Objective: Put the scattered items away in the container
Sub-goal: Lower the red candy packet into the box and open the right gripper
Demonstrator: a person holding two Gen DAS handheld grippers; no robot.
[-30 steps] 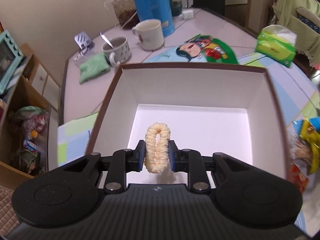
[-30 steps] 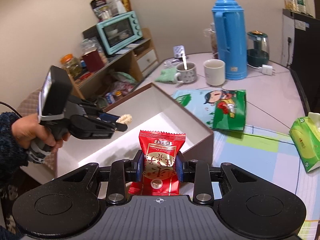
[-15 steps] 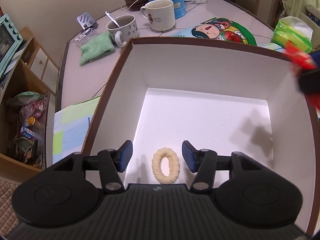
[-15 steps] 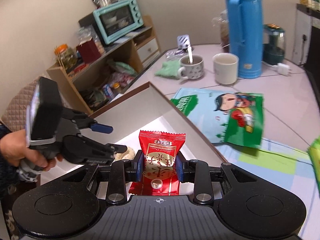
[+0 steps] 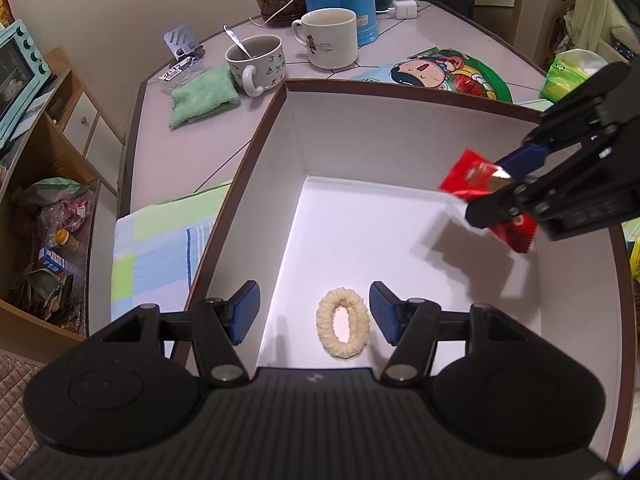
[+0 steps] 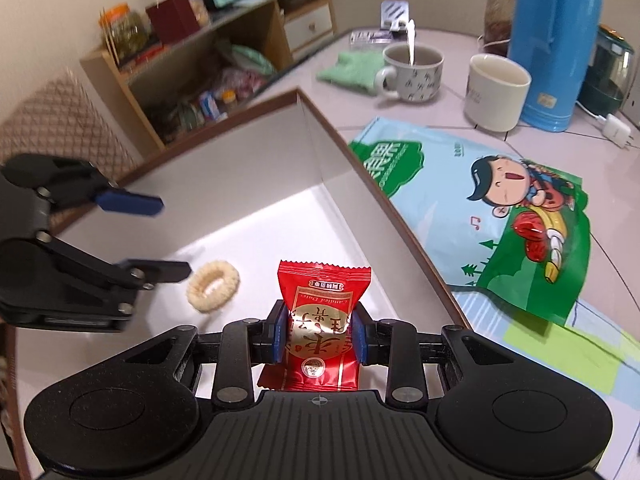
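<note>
A cream hair scrunchie lies flat on the white floor of the brown-rimmed box, near its front wall. My left gripper hangs open just above it, one finger on each side, holding nothing. From the right, my right gripper reaches in over the box, shut on a red snack packet. In the right wrist view the red packet stands upright between my right gripper's blue pads, above the box floor, with the scrunchie and the open left gripper to its left.
A large green cartoon snack bag lies on the table right of the box. Behind it stand two mugs, a blue thermos, a green cloth and a tissue pack. A wooden shelf stands to the left.
My left gripper opened and dropped the scrunchie onto the box floor. My right gripper moved left with the red packet, from beside the box to over its inside.
</note>
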